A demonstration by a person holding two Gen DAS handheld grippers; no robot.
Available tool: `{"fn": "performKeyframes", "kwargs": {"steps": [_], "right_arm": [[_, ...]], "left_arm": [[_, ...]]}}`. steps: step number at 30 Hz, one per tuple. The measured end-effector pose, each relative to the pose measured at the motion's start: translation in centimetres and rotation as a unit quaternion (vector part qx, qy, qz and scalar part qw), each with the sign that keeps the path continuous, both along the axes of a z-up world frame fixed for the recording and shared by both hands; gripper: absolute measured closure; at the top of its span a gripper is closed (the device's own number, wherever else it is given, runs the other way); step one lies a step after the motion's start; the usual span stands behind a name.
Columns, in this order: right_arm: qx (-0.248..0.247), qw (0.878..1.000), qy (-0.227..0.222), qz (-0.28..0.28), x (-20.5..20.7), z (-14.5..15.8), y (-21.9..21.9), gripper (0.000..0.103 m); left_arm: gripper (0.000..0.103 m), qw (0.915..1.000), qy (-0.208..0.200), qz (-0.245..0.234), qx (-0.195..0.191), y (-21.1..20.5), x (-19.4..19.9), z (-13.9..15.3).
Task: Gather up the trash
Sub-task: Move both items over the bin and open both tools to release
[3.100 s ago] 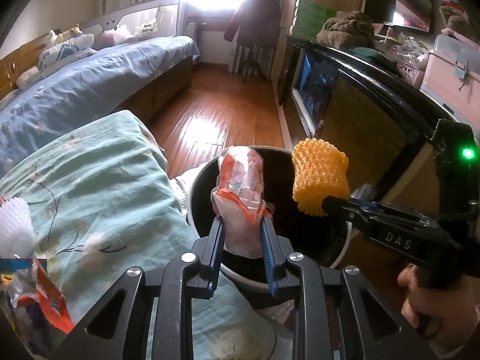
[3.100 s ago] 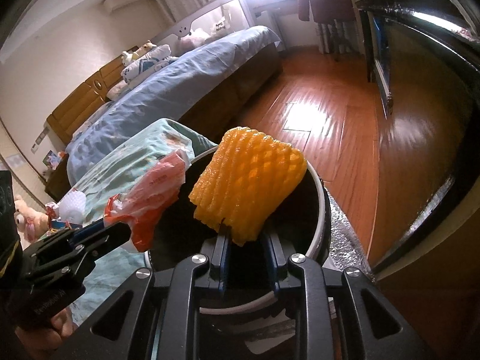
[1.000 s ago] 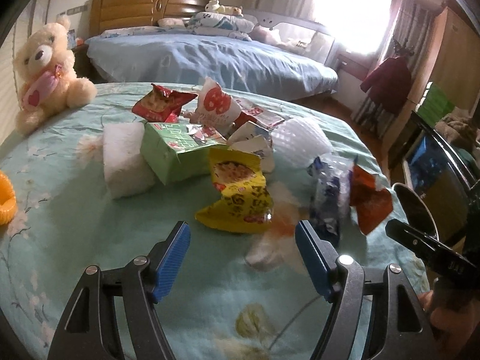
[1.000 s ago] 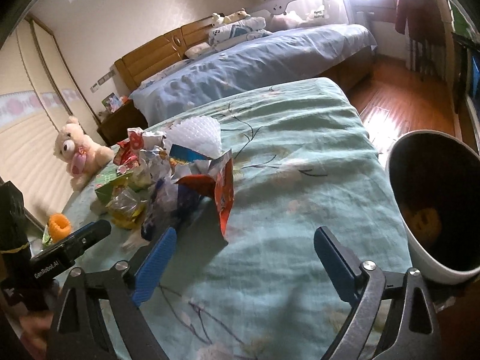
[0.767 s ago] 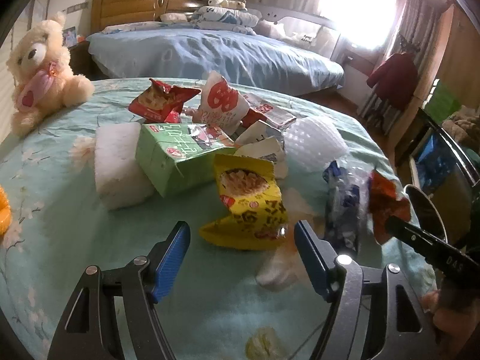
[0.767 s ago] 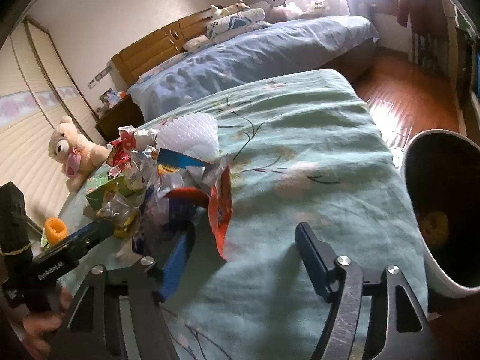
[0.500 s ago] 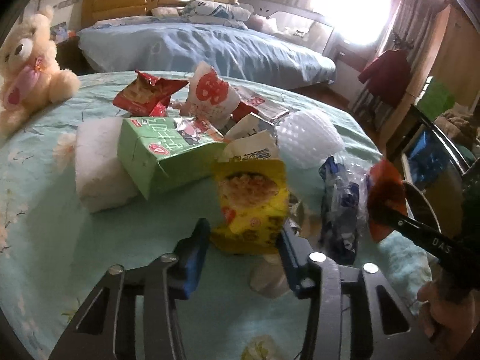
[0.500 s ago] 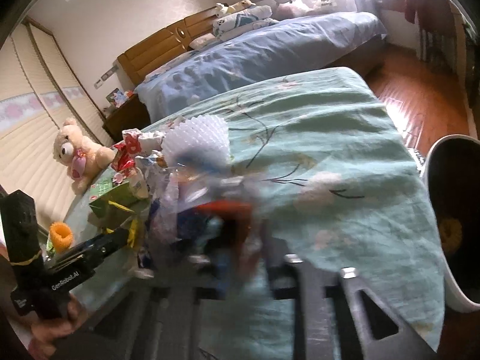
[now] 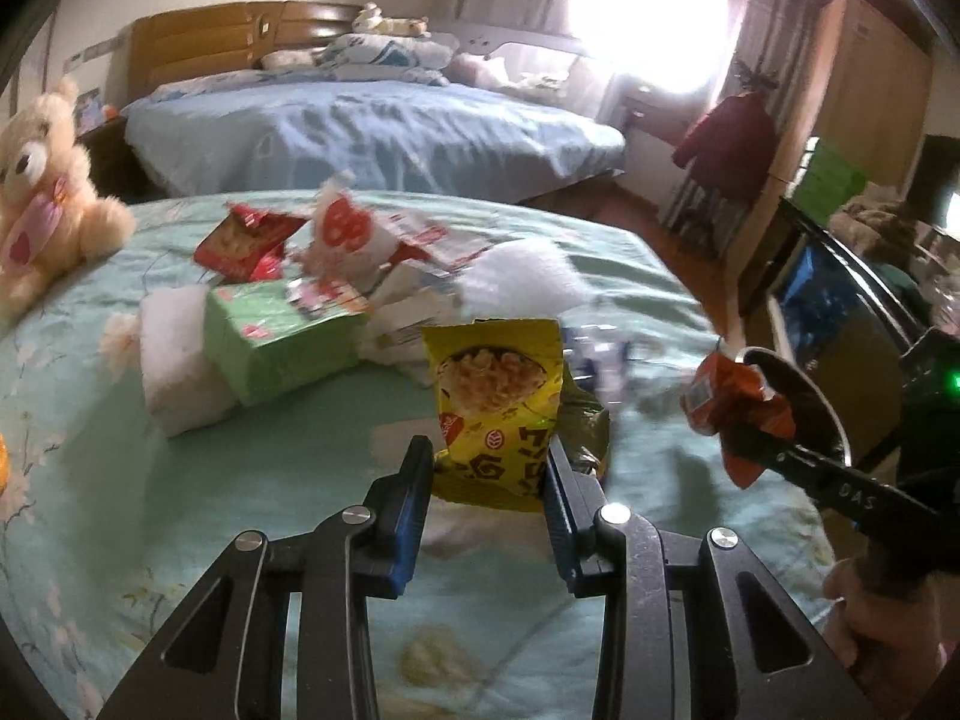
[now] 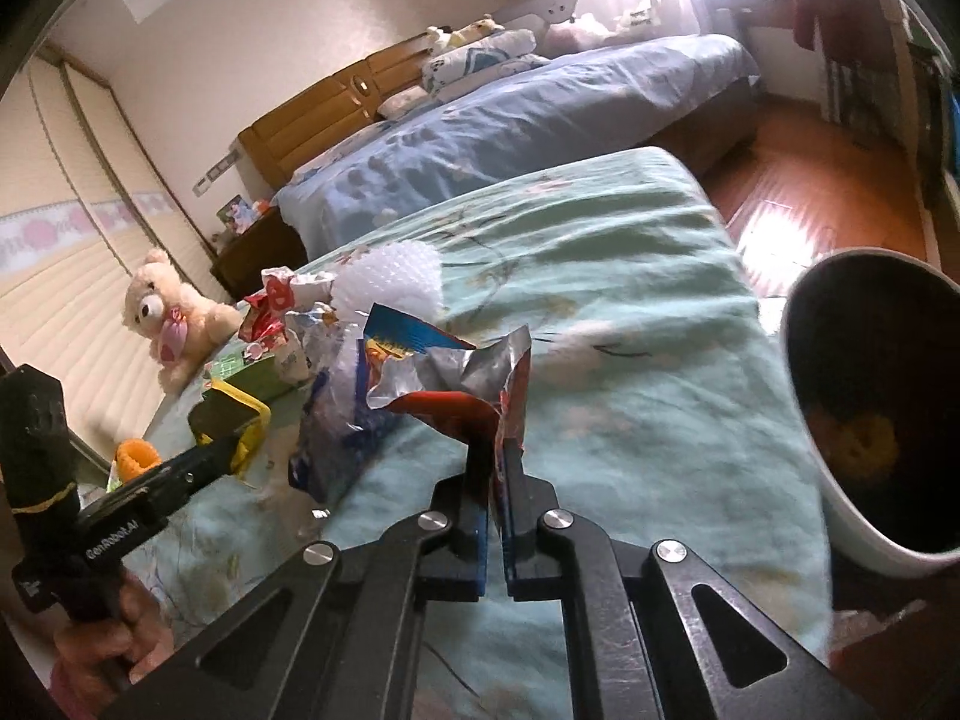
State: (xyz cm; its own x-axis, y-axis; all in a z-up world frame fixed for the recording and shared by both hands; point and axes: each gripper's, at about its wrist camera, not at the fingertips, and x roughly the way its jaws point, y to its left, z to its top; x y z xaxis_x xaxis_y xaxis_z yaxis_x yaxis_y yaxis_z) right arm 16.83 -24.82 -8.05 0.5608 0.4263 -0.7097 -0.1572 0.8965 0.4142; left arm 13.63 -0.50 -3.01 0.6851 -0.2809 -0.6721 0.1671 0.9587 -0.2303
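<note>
My left gripper (image 9: 487,468) is shut on a yellow snack bag (image 9: 495,408) and holds it just above the teal cloth. It also shows in the right wrist view (image 10: 231,420). My right gripper (image 10: 495,462) is shut on a torn red and silver wrapper (image 10: 456,378), which also shows in the left wrist view (image 9: 735,402). The dark trash bin (image 10: 840,312) with a white rim stands to the right, with yellow foam netting (image 10: 858,444) inside it. More trash lies on the cloth: a green carton (image 9: 270,342), a red packet (image 9: 246,240), a white foam net (image 9: 522,282).
A teddy bear (image 9: 36,198) sits at the table's left edge. A white foam block (image 9: 174,360) lies by the carton. A blue and clear bag (image 10: 336,420) lies beside the wrapper. A bed (image 9: 360,132) stands behind, a dark cabinet (image 9: 840,300) on the right.
Both grippers dropped earlier trash in the bin, came back open over the pile, and closed: the left on the yellow bag, the right on the red wrapper, and lifted them.
</note>
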Motion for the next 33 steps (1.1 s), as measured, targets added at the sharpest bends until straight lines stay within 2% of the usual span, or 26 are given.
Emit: {"fn": "performKeyframes", "kwargs": {"steps": [11, 33], "right_arm": [[0.000, 0.999, -0.001, -0.050, -2.1, 0.5, -4.9, 0.100], [-0.011, 0.989, -0.001, -0.149, -4.0, 0.5, -14.5, 0.100]], "left_arm": [[0.069, 0.9978, -0.006, -0.065, 0.006, -4.4, -0.6, 0.8], [0.069, 0.9873, 0.002, -0.157, 0.027, -13.4, 4.1, -0.1]]}}
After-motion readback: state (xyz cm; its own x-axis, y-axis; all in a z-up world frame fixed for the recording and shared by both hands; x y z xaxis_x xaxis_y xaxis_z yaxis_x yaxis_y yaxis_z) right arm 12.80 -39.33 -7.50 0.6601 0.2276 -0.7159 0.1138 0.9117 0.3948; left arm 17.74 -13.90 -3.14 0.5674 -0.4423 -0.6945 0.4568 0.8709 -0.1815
